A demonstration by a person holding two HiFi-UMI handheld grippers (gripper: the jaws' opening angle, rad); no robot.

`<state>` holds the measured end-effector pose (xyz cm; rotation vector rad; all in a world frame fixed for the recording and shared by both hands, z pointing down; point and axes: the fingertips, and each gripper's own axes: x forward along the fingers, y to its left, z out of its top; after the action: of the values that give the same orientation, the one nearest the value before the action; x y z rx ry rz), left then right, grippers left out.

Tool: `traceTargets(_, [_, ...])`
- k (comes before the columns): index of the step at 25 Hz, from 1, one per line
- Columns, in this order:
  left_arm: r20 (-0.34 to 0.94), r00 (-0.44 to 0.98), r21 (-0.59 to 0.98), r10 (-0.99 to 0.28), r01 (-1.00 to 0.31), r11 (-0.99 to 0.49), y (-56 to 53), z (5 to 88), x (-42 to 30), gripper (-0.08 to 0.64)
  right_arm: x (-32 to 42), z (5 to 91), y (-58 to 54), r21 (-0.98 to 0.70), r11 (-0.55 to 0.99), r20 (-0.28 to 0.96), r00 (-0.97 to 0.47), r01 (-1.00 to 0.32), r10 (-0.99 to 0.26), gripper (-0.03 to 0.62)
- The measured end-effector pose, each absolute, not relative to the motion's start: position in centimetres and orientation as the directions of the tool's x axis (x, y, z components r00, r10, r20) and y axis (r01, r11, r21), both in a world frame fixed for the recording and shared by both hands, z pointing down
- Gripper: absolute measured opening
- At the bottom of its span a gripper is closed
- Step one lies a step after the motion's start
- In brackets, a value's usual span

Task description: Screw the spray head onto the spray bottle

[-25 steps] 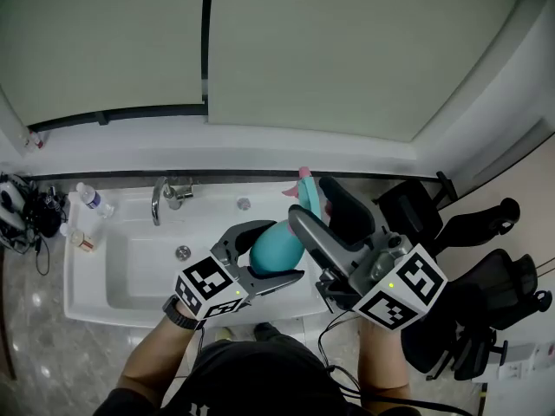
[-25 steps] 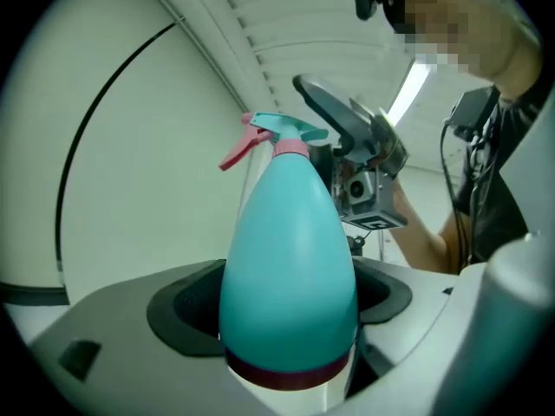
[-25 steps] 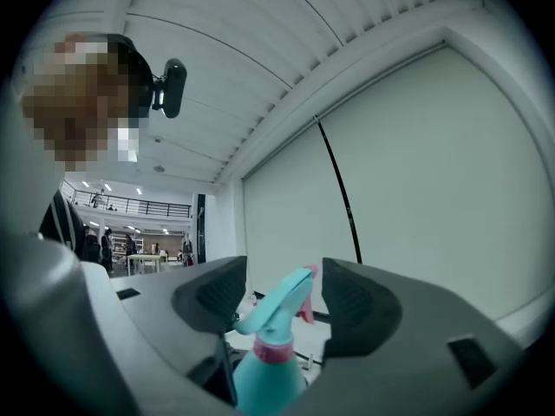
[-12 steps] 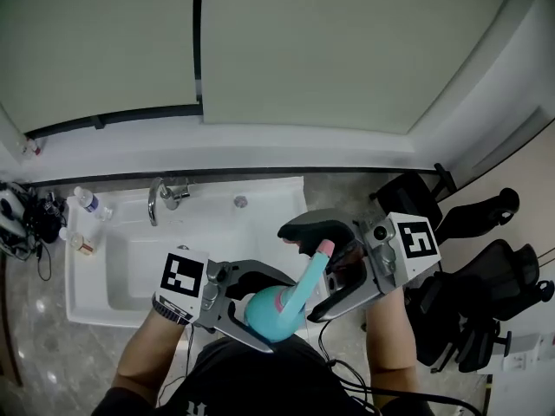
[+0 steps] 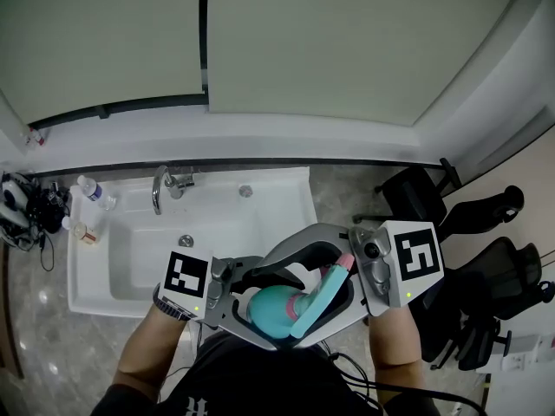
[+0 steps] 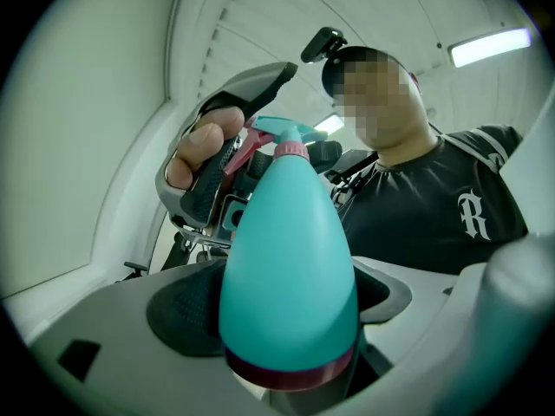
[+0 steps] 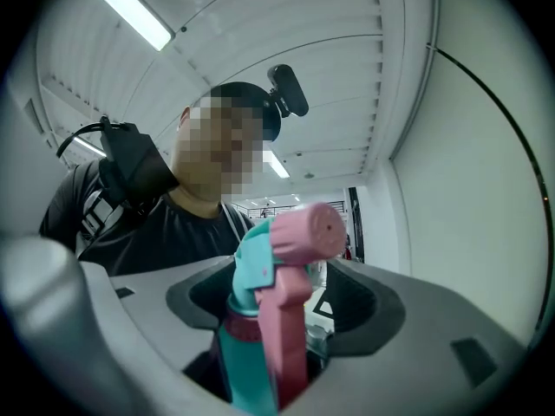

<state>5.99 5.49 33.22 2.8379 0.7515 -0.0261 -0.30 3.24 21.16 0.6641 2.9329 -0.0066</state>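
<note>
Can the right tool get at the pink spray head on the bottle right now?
Probably yes. The spray head already stands between the jaws of the right tool, and those jaws have just been closing. Nothing blocks it, and the left tool holds the bottle.

Smooth, faintly glossy teal plastic bottle (image 6: 290, 267), matt pink-and-teal plastic spray head (image 7: 299, 237), glossy white sink (image 5: 147, 263), shiny metal tap (image 5: 159, 196), polished stone floor (image 5: 26, 336), black cloth shirt (image 6: 451, 232), matt pale wall (image 5: 303, 42).

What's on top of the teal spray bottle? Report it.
A teal spray head with pink nozzle and trigger tops the spray bottle, above a dark red collar. The collar hides the threads, so tightness cannot be told.
</note>
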Motion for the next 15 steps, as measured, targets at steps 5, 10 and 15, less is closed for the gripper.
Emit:
traceTargets(5, [-0.112, 0.882, 0.186, 0.458, 0.471, -0.862, 5.6, 32.6, 6.1, 0.416, -0.1, 20.9, 3.3, 0.031, 0.925, -0.141, -0.915, 0.378, 0.379, 0.296])
traceTargets(10, [-0.119, 0.879, 0.202, 0.461, 0.477, -0.856, 6.4, 32.3, 5.7, 0.416, -0.4, 20.6, 4.0, 0.03, 0.934, -0.149, -0.922, 0.356, 0.356, 0.273])
traceTargets(15, [-0.095, 0.876, 0.215, 0.472, 0.481, -0.85, 8.4, 33.1, 4.8, 0.416, -1.4, 21.2, 5.9, 0.018, 0.928, -0.161, -0.915, 0.372, 0.37, 0.275])
